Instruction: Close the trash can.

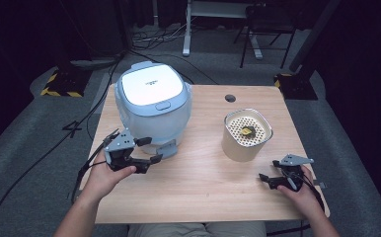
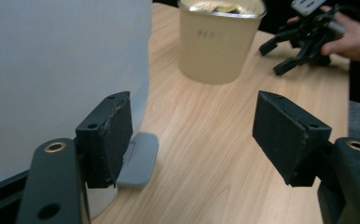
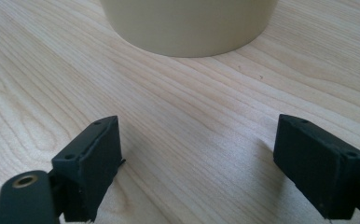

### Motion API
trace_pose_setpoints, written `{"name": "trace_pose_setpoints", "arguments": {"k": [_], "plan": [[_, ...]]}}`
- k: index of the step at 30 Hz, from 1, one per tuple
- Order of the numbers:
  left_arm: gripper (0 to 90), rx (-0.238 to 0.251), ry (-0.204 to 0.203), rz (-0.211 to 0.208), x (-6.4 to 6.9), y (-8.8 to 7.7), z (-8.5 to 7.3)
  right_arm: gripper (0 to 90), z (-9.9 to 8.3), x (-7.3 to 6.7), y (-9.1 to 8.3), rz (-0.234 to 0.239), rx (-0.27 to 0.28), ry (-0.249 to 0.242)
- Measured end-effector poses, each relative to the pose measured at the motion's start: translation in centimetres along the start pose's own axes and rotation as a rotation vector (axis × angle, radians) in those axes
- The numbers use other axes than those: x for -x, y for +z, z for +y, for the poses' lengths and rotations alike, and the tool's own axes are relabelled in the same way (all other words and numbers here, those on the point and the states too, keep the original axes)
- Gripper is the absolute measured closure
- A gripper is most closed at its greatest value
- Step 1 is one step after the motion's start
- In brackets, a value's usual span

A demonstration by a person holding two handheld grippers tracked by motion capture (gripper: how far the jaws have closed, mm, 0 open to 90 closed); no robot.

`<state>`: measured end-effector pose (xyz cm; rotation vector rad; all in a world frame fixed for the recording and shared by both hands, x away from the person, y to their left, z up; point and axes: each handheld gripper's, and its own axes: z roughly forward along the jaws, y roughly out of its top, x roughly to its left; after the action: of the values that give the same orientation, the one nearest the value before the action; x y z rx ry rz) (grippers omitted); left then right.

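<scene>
A pale blue rice cooker [image 1: 151, 106] with a shut white lid stands at the table's back left. My left gripper [image 1: 150, 150] is open just in front of its base, beside a grey tab [image 2: 138, 158] at the cooker's foot, with nothing between the pads [image 2: 110, 135]. To the right sits a cream pot [image 1: 247, 134] with a perforated tray and a small yellow-dark piece inside. My right gripper [image 1: 269, 170] rests open low over the table near the front right, aimed at the pot [image 3: 190, 23], with nothing between its jaws.
The wooden table [image 1: 203, 187] has a round cable hole [image 1: 230, 98] near its back edge. Bare wood lies between cooker and pot. Cables, yellow-black striped bases [image 1: 60, 89] and chair legs stand on the grey floor behind.
</scene>
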<state>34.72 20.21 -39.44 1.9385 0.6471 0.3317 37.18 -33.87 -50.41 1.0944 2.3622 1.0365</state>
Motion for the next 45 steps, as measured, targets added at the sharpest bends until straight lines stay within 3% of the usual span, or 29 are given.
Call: {"name": "trace_pose_setpoints", "arguments": {"k": [8, 13, 15, 18, 19, 20, 21, 22, 23, 24, 27, 32, 34, 45], "plan": [[29.4, 0.011, -0.068, 0.02, -1.0, 0.8, -3.5, 15.4, 0.0, 0.0, 0.0, 0.001, -0.003, -0.002], [29.1, -0.026, -0.094, 0.036, -1.6, 1.4, -5.4, 15.4, 0.0, 0.0, 0.0, 0.002, -0.003, -0.003], [28.4, -0.058, -0.084, 0.055, -1.7, 1.8, -6.0, 15.4, 0.0, 0.0, 0.0, 0.002, -0.003, -0.002], [28.4, -0.079, -0.087, 0.051, -1.7, 2.2, -6.5, 15.4, 0.0, 0.0, 0.0, 0.002, -0.003, -0.002], [28.4, -0.092, -0.09, 0.049, -1.8, 2.4, -6.7, 15.4, 0.0, 0.0, 0.0, 0.002, -0.002, -0.002], [28.3, -0.136, -0.086, 0.06, -1.8, 2.8, -7.2, 15.4, 0.0, 0.0, 0.0, 0.002, -0.003, -0.002], [27.8, -0.136, -0.086, 0.06, -1.8, 2.8, -7.2, 15.4, 0.0, 0.0, 0.0, 0.002, -0.002, -0.002], [27.5, -0.19, -0.067, 0.082, -1.8, 3.3, -7.6, 15.4, 0.0, 0.0, 0.0, 0.001, -0.001, -0.002], [27.5, -0.209, -0.069, 0.088, -1.8, 3.5, -7.8, 15.4, 0.0, 0.0, 0.0, 0.001, -0.001, -0.002], [27.5, -0.226, -0.086, 0.087, -1.8, 3.7, -8.0, 15.4, 0.0, 0.0, 0.0, 0.002, -0.001, -0.002], [27.2, -0.259, -0.084, 0.096, -1.9, 4.1, -8.4, 15.4, 0.0, 0.0, 0.0, 0.002, -0.003, -0.003], [24.5, -0.345, -0.052, 0.124, -1.9, 5.1, -9.4, 15.4, 0.0, 0.0, 0.0, 0.002, -0.003, -0.002], [20.2, -0.339, -0.051, 0.124, -1.9, 5.2, -9.5, 15.4, 0.0, 0.0, 0.0, 0.002, -0.003, -0.002], [17.5, -0.343, -0.067, 0.141, -1.6, 5.3, -9.5, 15.4, 0.0, 0.0, 0.0, 0.002, -0.002, -0.003]]}}
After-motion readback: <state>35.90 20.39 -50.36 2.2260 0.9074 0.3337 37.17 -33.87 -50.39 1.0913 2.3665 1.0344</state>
